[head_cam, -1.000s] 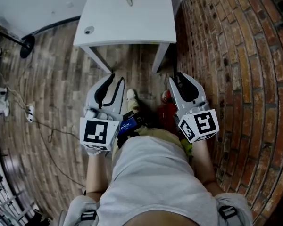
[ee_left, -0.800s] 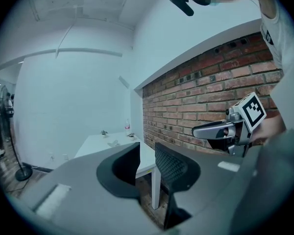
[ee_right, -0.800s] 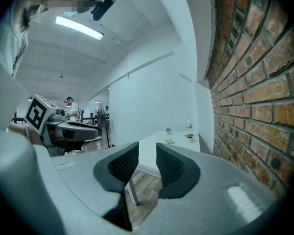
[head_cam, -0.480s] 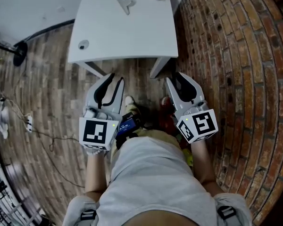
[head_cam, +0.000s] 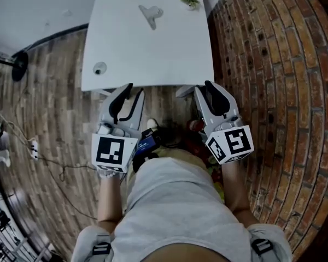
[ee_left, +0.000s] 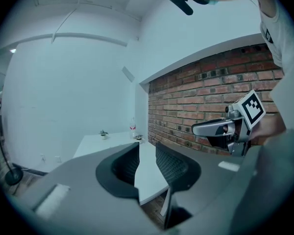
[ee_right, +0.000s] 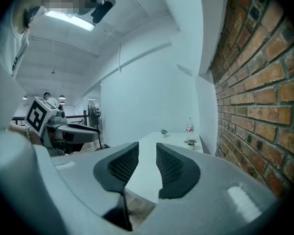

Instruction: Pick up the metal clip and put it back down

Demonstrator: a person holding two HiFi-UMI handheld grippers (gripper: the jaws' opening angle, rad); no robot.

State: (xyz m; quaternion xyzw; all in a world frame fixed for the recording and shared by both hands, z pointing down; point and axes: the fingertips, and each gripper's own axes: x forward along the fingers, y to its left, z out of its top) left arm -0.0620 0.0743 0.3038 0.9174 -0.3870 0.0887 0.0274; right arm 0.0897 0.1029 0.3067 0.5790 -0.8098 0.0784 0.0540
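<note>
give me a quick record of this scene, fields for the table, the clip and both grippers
table: white table, in front of the person, beside the brick wall
clip: metal clip lying on the table's far part, nothing touching it
other items: small plant at the far right edge; round hole near the near left corner
left gripper: jaws apart, nothing between them, by the table's near edge
right gripper: jaws apart, nothing between them, by the near edge
task step: clip not yet picked up

Left tongs (head_cam: 133, 90) and right tongs (head_cam: 204, 87) side by side, jaws apart, empty.
</note>
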